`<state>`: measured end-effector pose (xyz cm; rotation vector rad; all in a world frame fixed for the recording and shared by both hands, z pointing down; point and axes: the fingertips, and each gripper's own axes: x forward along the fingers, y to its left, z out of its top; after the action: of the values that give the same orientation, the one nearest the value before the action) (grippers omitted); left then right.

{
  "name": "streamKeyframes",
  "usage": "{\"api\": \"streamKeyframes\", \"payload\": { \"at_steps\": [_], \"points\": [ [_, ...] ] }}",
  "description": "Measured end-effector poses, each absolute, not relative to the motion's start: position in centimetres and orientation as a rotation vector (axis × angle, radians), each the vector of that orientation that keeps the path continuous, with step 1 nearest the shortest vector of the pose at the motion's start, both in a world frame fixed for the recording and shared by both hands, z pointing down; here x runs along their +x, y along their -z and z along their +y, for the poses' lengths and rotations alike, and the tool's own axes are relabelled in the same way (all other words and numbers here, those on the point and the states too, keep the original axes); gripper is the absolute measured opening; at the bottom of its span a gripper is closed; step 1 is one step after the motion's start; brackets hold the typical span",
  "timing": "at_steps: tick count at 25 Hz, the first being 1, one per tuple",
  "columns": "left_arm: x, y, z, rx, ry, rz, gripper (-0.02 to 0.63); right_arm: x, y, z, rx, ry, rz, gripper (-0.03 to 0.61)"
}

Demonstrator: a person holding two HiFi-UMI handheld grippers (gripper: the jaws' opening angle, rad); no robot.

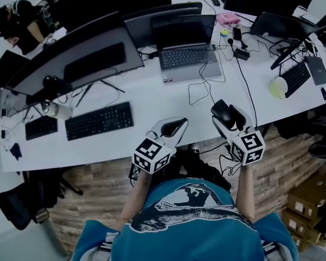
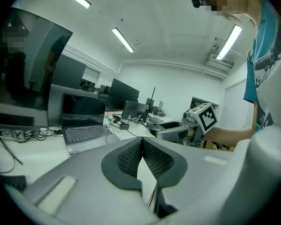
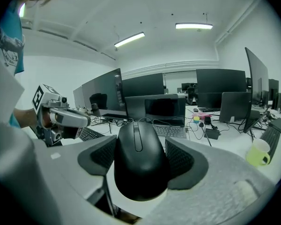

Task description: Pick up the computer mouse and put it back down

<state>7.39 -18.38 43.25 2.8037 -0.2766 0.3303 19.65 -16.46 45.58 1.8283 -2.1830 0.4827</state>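
A black computer mouse (image 1: pixel 221 111) (image 3: pixel 139 161) is clamped between the padded jaws of my right gripper (image 1: pixel 226 114) (image 3: pixel 140 157), over the front edge of the white desk (image 1: pixel 168 99). Whether it touches the desk I cannot tell. My left gripper (image 1: pixel 174 128) (image 2: pixel 142 156) hovers a little to the left at the same desk edge, its two dark pads pressed together with nothing between them. Each gripper shows from the side in the other's view.
An open laptop (image 1: pixel 187 56) stands behind the grippers, with loose cables (image 1: pixel 206 88) running toward them. A black keyboard (image 1: pixel 99 120) and a wide monitor (image 1: pixel 70 58) lie to the left. A yellow-green cup (image 1: pixel 278 87) and another keyboard (image 1: pixel 296 78) are at right.
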Motion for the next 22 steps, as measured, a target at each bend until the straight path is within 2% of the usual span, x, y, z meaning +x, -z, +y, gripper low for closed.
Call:
{"api": "streamKeyframes", "payload": {
  "at_steps": [11,22],
  "points": [
    [13.7,-43.4,-17.2,2.816,-0.334,-0.298,0.015,30.7,-50.0,-15.7,1.831,-0.476,-2.033,0.322],
    [14.8,-43.2,-18.5,2.809,-0.334,-0.462,0.015,39.0,-60.3,-17.6,1.786,-0.643,-1.885,0.322]
  ]
}}
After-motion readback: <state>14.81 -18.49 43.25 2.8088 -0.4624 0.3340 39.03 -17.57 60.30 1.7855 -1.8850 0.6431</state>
